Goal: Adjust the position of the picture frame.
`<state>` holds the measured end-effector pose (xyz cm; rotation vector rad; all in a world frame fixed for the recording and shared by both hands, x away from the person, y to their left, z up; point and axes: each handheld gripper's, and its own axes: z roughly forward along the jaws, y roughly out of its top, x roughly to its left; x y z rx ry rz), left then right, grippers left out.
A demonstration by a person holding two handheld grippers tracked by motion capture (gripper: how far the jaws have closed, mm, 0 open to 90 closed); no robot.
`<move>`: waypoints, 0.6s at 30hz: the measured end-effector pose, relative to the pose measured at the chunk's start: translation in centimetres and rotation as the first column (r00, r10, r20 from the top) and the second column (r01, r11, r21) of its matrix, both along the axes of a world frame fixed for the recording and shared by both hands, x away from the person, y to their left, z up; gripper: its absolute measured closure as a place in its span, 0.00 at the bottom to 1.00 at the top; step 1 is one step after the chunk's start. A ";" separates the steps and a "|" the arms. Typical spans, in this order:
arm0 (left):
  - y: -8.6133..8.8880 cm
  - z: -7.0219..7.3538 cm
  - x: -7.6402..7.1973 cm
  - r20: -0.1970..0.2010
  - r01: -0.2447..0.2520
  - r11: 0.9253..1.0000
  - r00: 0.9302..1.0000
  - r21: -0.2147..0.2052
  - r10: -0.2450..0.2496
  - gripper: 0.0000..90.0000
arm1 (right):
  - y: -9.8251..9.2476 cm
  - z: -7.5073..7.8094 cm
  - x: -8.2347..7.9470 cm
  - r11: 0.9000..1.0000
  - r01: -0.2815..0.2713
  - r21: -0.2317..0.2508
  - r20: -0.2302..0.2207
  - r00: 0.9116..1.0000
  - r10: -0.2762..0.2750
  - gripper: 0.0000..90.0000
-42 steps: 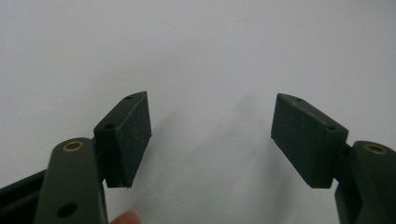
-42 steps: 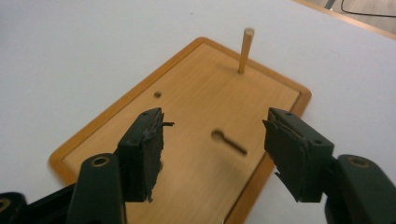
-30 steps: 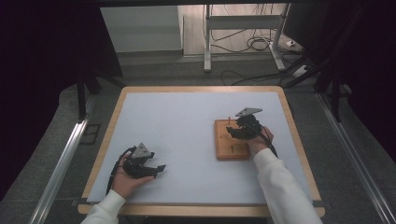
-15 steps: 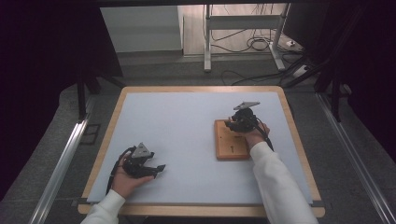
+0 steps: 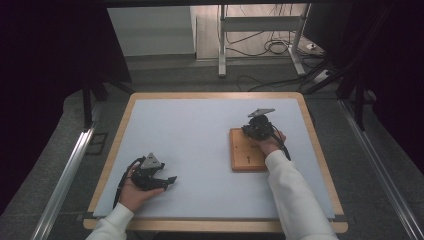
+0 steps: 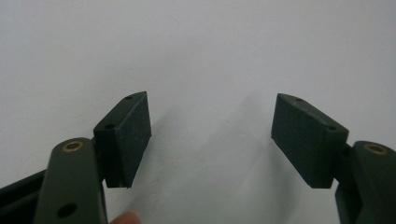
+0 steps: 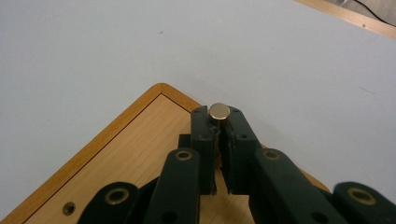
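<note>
Two black jaws of the right gripper (image 7: 218,122) are pressed together on a small brass-coloured round-headed pin (image 7: 219,111), whose flat disc head sits just above the jaw tips at the centre of the right gripper view; its shank is hidden between the pads, so how far it reaches down cannot be told. Below the jaws lies a rectangular light wooden board with a darker orange rim (image 7: 126,144), one rounded corner pointing to the upper middle of the frame and the rest cut off by the lower edge; one small dark hole (image 7: 69,207) shows near the lower left corner. In the high view this board (image 5: 245,155) lies right of centre on a pale grey table top framed in light wood (image 5: 200,130), with the right gripper (image 5: 257,127) over its upper right corner, the hand behind it in a white sleeve (image 5: 295,195); the pin is too small to make out there. In the left gripper view the left gripper (image 6: 212,135) has its two dark pads standing wide apart with nothing between them, only bare pale surface beyond, and a fingertip (image 6: 123,218) is cut off at the bottom edge. In the high view the left gripper (image 5: 165,181) rests low on the table at the lower left, well apart from the board.
</note>
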<state>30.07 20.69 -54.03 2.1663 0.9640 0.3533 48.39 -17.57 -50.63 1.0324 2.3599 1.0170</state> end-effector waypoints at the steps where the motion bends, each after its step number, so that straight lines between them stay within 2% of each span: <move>1: 0.0 0.0 0.0 0.000 0.000 1.000 1.000 0.000 0.000 0.31 | 0.0 0.0 0.0 1.000 0.000 0.000 0.000 1.000 0.000 0.94; 3: 0.0 0.0 0.0 0.000 0.001 1.000 1.000 0.001 -0.001 0.31 | 0.0 0.1 -0.1 1.000 0.017 0.011 -0.011 1.000 -0.017 0.95; 7: 0.0 0.0 0.0 0.000 0.002 1.000 1.000 0.003 -0.002 0.31 | 0.3 0.3 -0.2 1.000 0.017 0.008 -0.018 1.000 -0.017 0.95; 11: 0.0 0.0 0.0 0.000 0.003 1.000 1.000 0.002 -0.003 0.31 | 0.5 0.8 -0.4 1.000 0.011 0.014 -0.029 1.000 -0.010 0.95; 13: 0.0 0.0 0.0 0.000 0.005 1.000 1.000 0.002 -0.005 0.31 | 0.5 1.4 -0.8 0.999 0.031 0.031 -0.032 0.999 -0.030 0.95; 18: -0.1 0.1 0.0 0.002 0.010 1.000 1.000 0.006 -0.010 0.31 | 1.2 2.4 -1.8 0.999 -0.007 0.043 -0.035 0.999 0.009 0.95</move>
